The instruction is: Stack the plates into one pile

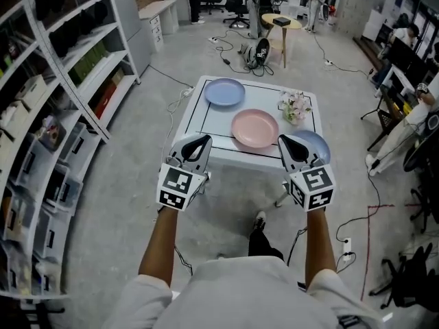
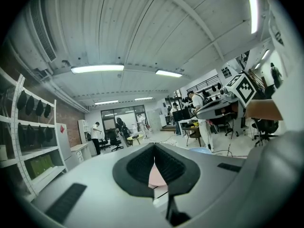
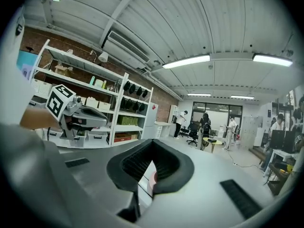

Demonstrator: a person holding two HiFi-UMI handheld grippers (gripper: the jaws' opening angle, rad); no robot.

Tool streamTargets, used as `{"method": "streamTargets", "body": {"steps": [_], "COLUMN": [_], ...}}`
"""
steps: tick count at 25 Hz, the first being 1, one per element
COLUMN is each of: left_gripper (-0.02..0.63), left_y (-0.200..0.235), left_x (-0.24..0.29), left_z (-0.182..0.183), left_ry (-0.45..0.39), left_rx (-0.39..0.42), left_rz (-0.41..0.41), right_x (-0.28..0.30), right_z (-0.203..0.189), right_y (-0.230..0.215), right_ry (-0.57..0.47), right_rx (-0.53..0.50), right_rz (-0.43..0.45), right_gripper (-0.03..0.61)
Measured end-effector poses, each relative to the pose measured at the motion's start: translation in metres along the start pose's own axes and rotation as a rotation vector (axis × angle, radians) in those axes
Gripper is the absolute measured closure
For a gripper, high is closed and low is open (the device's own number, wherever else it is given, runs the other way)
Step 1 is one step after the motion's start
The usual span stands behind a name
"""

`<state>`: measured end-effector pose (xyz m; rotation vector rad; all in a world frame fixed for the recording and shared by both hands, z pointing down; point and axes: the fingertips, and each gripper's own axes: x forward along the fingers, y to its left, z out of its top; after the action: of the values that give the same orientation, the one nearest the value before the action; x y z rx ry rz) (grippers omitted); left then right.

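Three plates lie apart on the white table (image 1: 206, 125): a blue plate (image 1: 224, 92) at the far left, a pink plate (image 1: 254, 128) in the middle, and a second blue plate (image 1: 317, 144) at the near right, partly hidden by my right gripper. My left gripper (image 1: 201, 141) and right gripper (image 1: 285, 142) hang in the air before the table's near edge, both shut and holding nothing. In the left gripper view the shut left gripper (image 2: 154, 146) shows a sliver of the pink plate (image 2: 155, 175) beyond it. The right gripper (image 3: 153, 144) is likewise shut in its own view.
A small bunch of flowers (image 1: 295, 106) stands on the table beside the pink plate. Metal shelving (image 1: 62, 81) runs along the left. Cables lie on the floor around the table, and a round yellow table (image 1: 281, 22) and office chairs stand farther back.
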<state>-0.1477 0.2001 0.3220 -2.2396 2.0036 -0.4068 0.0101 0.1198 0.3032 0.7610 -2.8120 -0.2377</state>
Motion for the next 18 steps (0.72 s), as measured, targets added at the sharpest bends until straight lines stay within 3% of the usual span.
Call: {"method": "streamTargets", "body": {"steps": [9,18], "left_gripper": [0.597,0.597], "left_y": [0.047,0.074], "left_x": [0.115,0.243], "left_z": [-0.001,0.017], "left_ry": [0.027,0.051], "left_rx": [0.011,-0.024], "left_rz": [0.075,0.154], "right_x": [0.103,0.189], "right_z": [-0.005,-0.014], "right_y": [-0.095,-0.191], "right_ry": [-0.061,-0.023], "right_rx": [0.024,-0.019], "right_rz": [0.042,0.202], "right_gripper": [0.565,0.565]}}
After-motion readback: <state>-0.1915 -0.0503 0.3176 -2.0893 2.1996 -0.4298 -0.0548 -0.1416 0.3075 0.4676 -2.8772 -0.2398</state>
